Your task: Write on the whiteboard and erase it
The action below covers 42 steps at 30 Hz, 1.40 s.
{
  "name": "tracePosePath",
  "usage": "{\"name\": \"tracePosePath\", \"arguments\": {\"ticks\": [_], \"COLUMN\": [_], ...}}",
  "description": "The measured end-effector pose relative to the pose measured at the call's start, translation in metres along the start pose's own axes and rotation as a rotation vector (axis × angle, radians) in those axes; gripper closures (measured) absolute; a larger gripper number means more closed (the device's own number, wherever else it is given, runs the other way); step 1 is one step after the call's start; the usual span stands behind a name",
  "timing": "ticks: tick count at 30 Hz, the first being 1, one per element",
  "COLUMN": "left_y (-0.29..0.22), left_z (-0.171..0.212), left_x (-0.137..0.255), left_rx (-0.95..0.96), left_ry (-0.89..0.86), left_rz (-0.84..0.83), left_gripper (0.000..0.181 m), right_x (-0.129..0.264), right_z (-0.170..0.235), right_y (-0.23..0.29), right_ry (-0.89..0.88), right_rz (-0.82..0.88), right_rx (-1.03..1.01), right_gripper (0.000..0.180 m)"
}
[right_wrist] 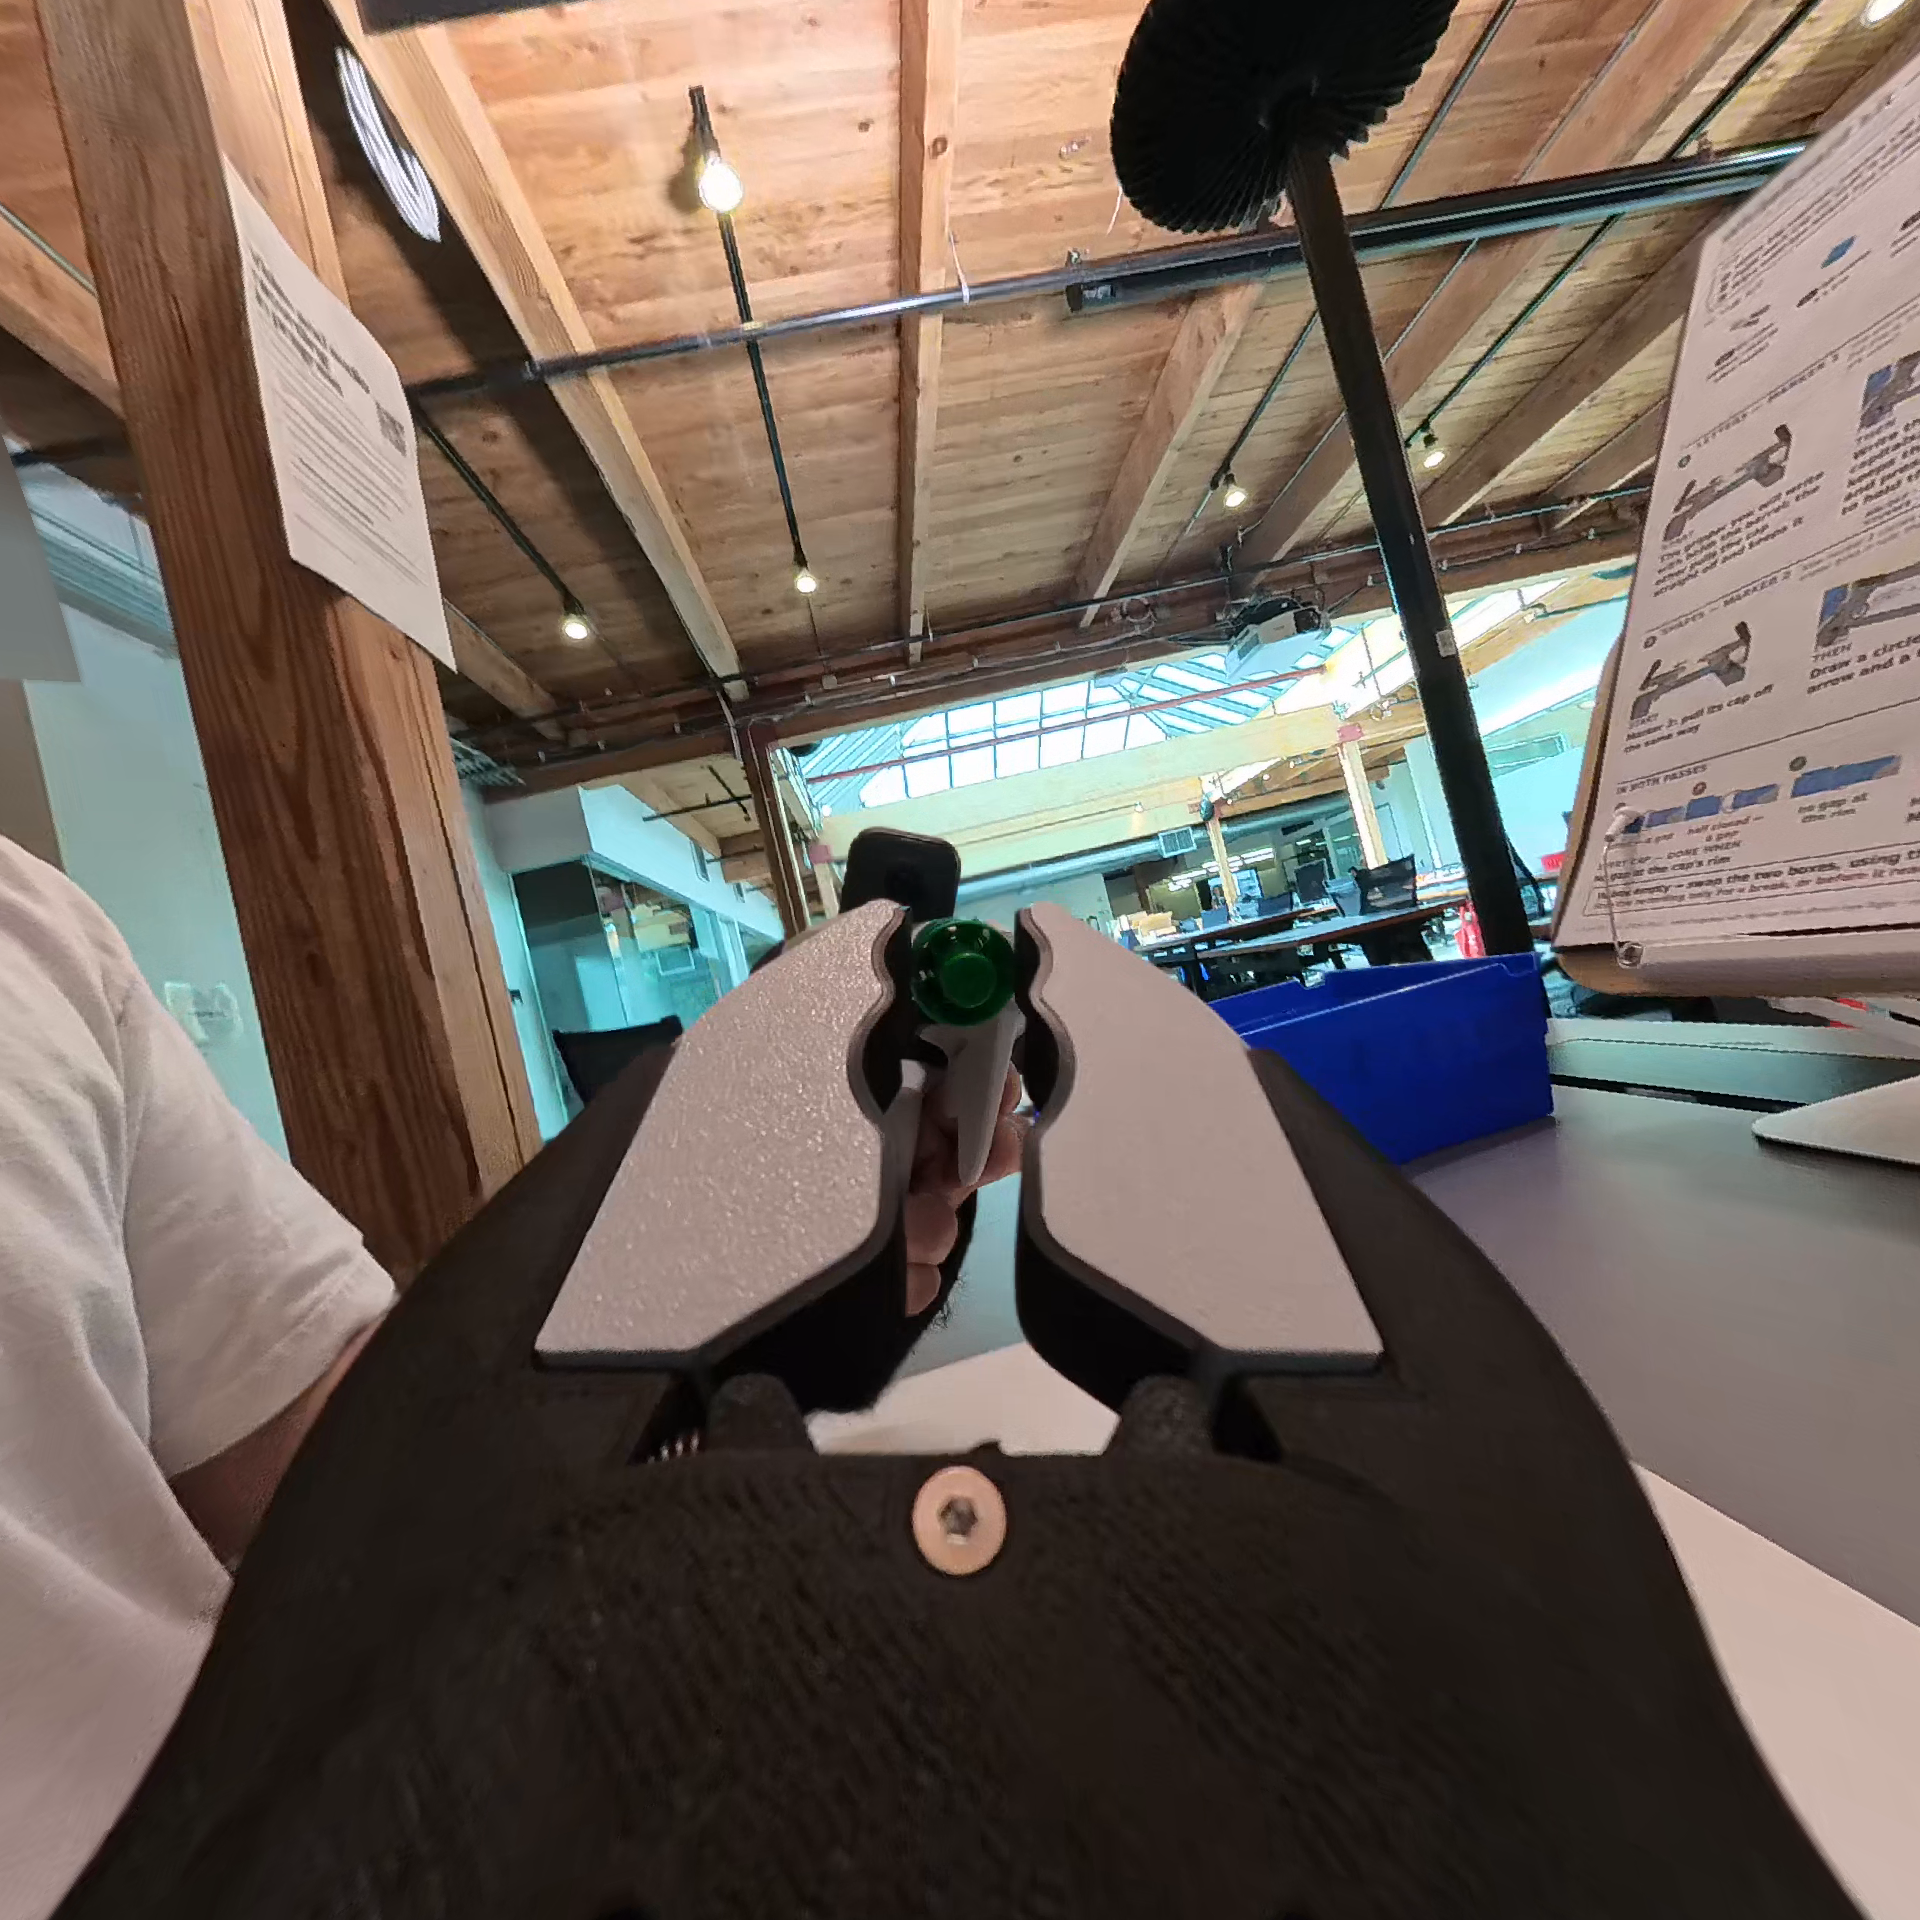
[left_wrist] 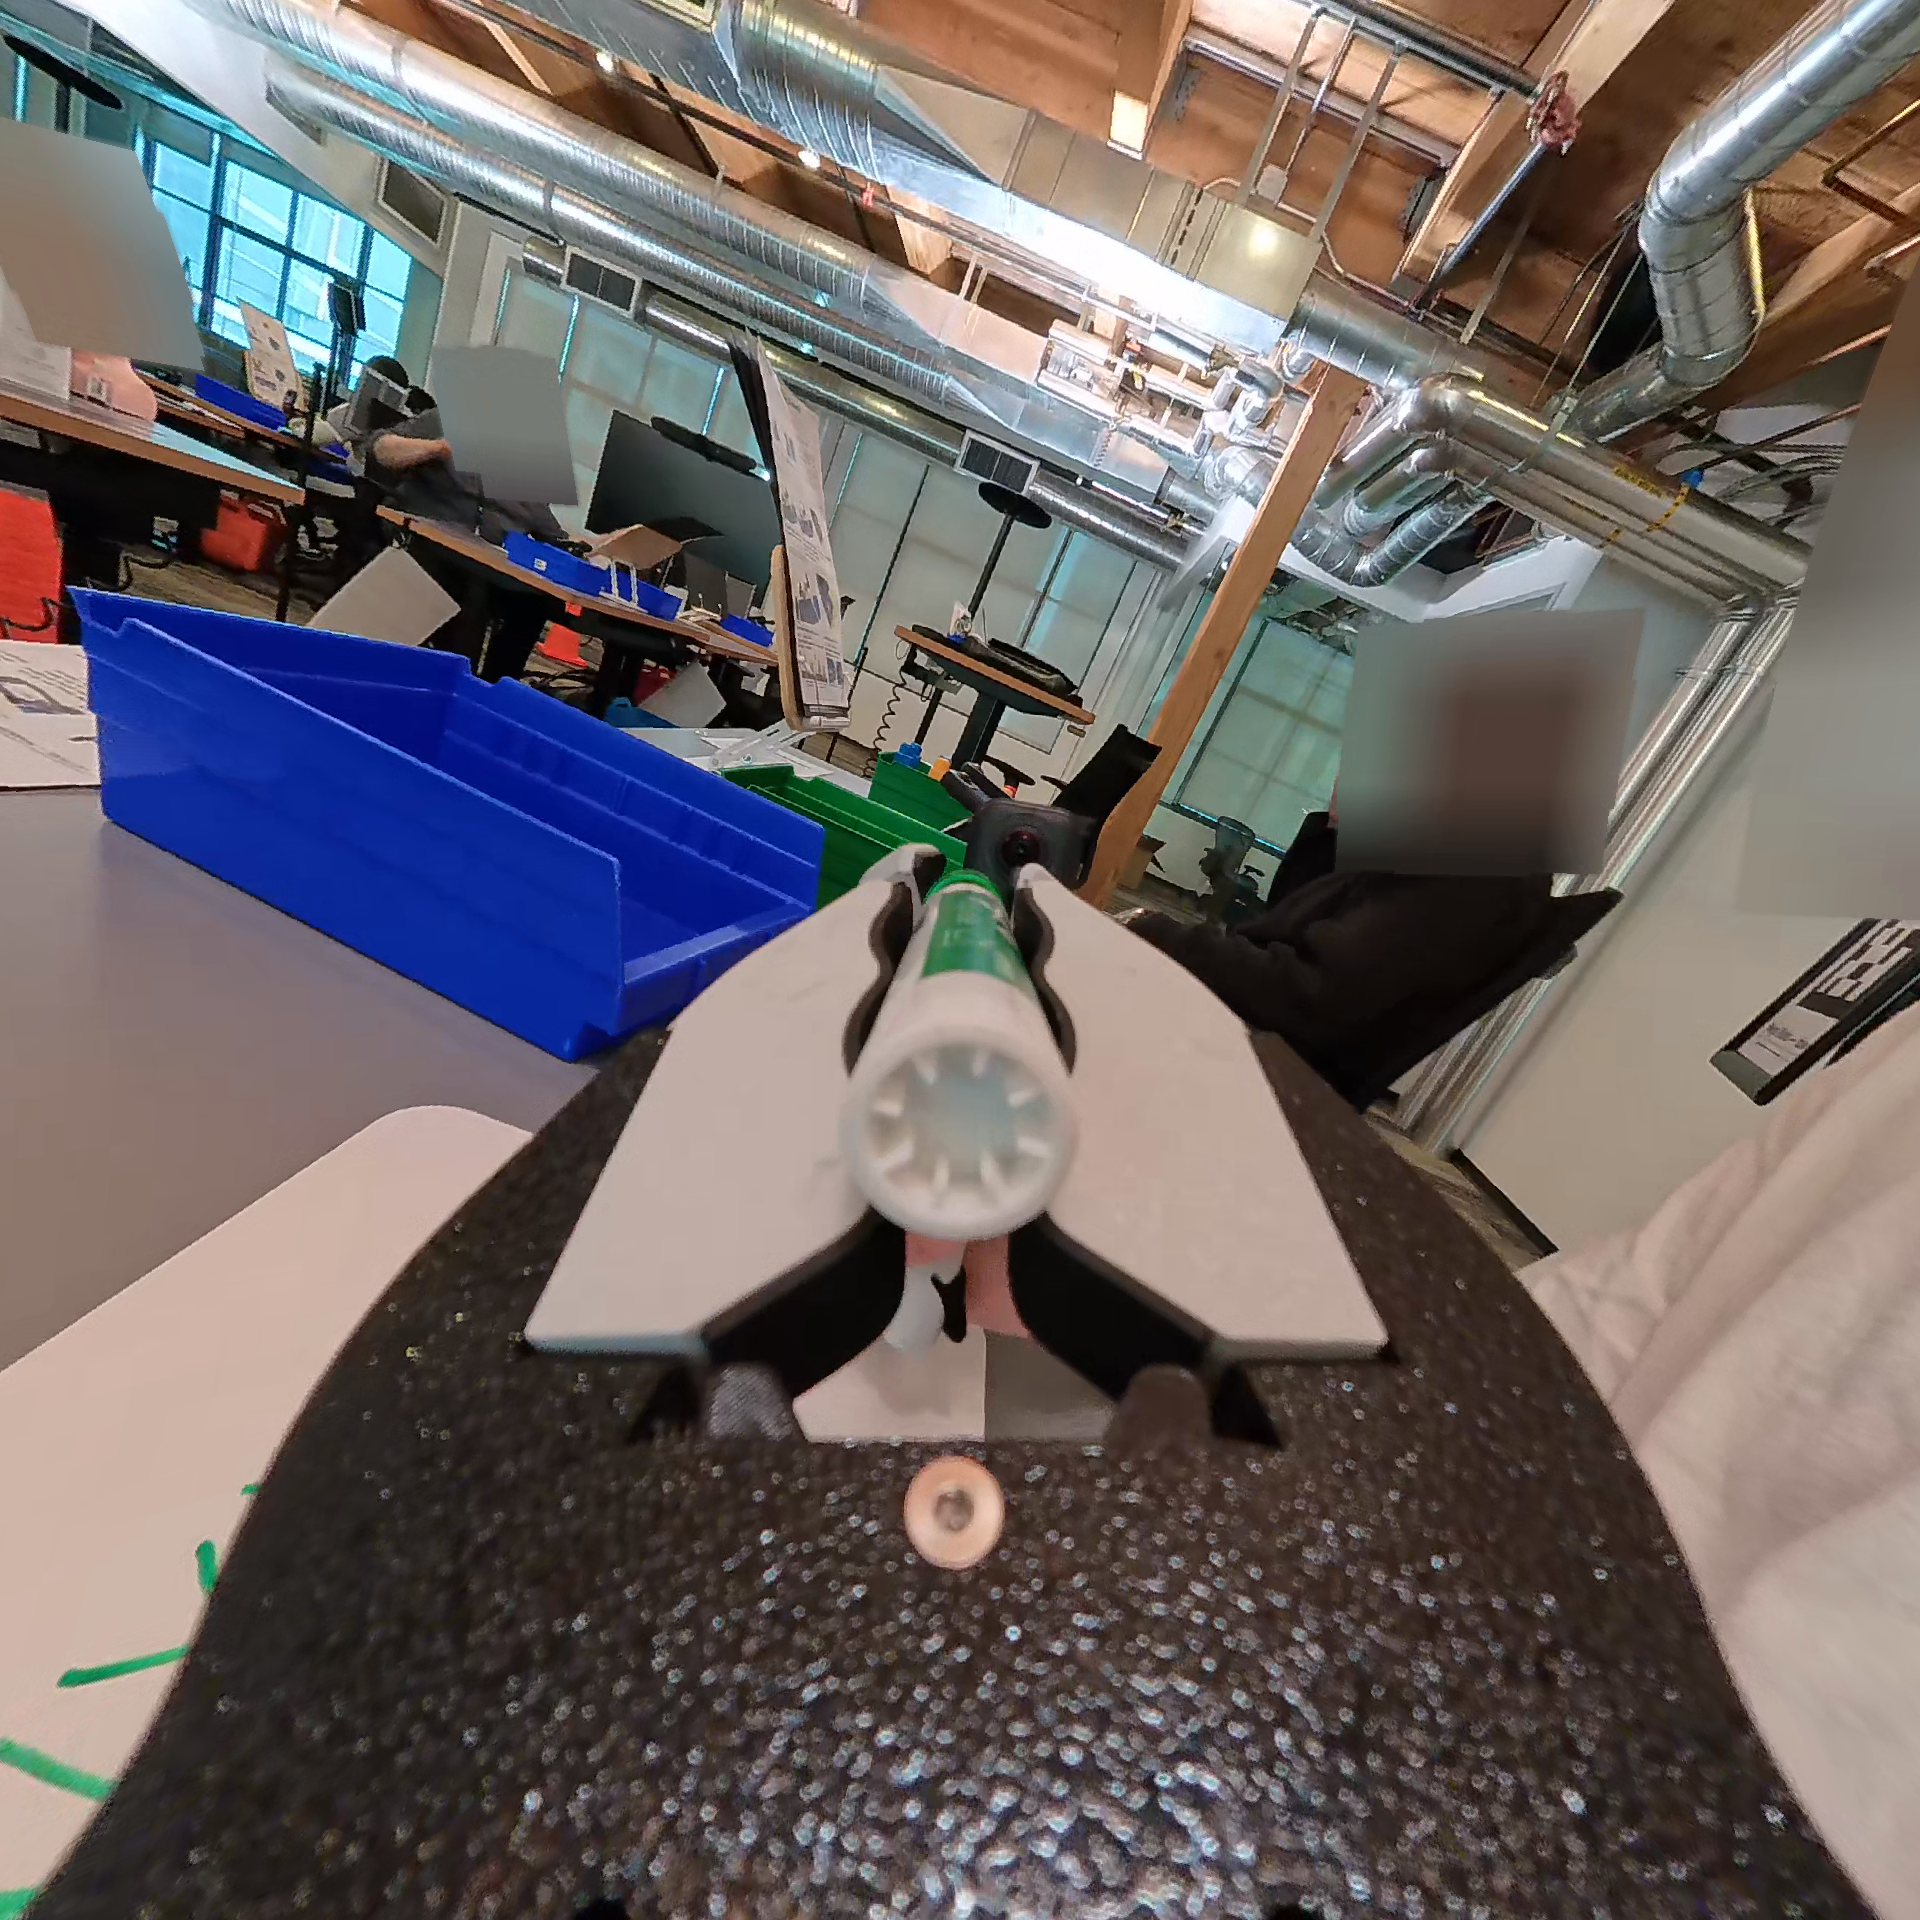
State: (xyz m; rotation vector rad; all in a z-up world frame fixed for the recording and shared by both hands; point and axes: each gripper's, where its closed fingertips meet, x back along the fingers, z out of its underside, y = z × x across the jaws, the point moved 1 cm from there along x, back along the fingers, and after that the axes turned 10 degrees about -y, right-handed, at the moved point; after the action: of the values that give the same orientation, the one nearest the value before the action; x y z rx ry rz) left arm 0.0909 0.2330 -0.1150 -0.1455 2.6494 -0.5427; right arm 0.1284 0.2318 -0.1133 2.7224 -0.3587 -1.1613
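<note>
My left gripper (left_wrist: 966,878) is shut on a green-and-white marker (left_wrist: 961,1039), held lengthwise between its fingers with the white butt end towards the camera. My right gripper (right_wrist: 964,925) faces it, and its fingertips close around the marker's green cap (right_wrist: 961,971) at the far end. The left gripper's white fingers (right_wrist: 977,1091) and a hand show just behind the cap. Both grippers are held above the white whiteboard (left_wrist: 208,1351), which carries green strokes (left_wrist: 114,1673) at the lower left. The board also shows in the right wrist view (right_wrist: 1766,1662). I see no eraser.
A blue bin (left_wrist: 416,790) and a green bin (left_wrist: 852,821) stand on the grey table (left_wrist: 208,1039) beyond the board. The blue bin (right_wrist: 1403,1049) sits beside an instruction sheet on a stand (right_wrist: 1766,623). A wooden post (right_wrist: 281,727) and a white sleeve (right_wrist: 125,1195) are at the left. Left and right tips are no more than a few centimetres apart.
</note>
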Motion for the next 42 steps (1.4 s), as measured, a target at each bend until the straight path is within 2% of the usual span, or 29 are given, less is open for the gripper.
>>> {"name": "tracePosePath", "arguments": {"ticks": [4, 6, 14, 19, 25, 33, 42], "left_y": [-0.001, 0.000, 0.002, 0.005, 0.006, 0.009, 0.014], "left_z": [-0.001, -0.003, 0.000, 0.002, 0.003, 0.002, 0.006], "left_x": [0.001, 0.001, 0.002, 0.004, 0.007, 0.011, 0.013], "left_rx": [0.034, 0.054, 0.040, -0.004, -0.033, 0.054, 0.017], "left_ry": [-0.022, -0.041, -0.017, 0.026, 0.059, -0.007, 0.056], "left_rz": [0.014, 0.020, 0.019, -0.009, -0.051, -0.047, -0.056], "left_gripper": [0.161, 0.161, 0.161, 0.161, 0.161, 0.160, 0.161], "right_x": [0.001, 0.004, 0.005, 0.006, 0.005, 0.001, 0.005], "right_z": [-0.001, -0.004, 0.005, 0.010, 0.015, 0.018, 0.026], "right_y": [0.000, -0.004, 0.000, -0.002, -0.003, -0.004, -0.009], "right_ry": [0.038, 0.032, 0.139, 0.189, 0.158, 0.090, 0.175], "right_rz": [-0.004, 0.017, -0.023, 0.012, 0.024, 0.038, 0.063], "right_rx": [0.029, 0.024, 0.022, 0.033, -0.033, -0.128, -0.120], "right_gripper": [0.160, 0.153, 0.160, 0.160, 0.160, 0.160, 0.160]}}
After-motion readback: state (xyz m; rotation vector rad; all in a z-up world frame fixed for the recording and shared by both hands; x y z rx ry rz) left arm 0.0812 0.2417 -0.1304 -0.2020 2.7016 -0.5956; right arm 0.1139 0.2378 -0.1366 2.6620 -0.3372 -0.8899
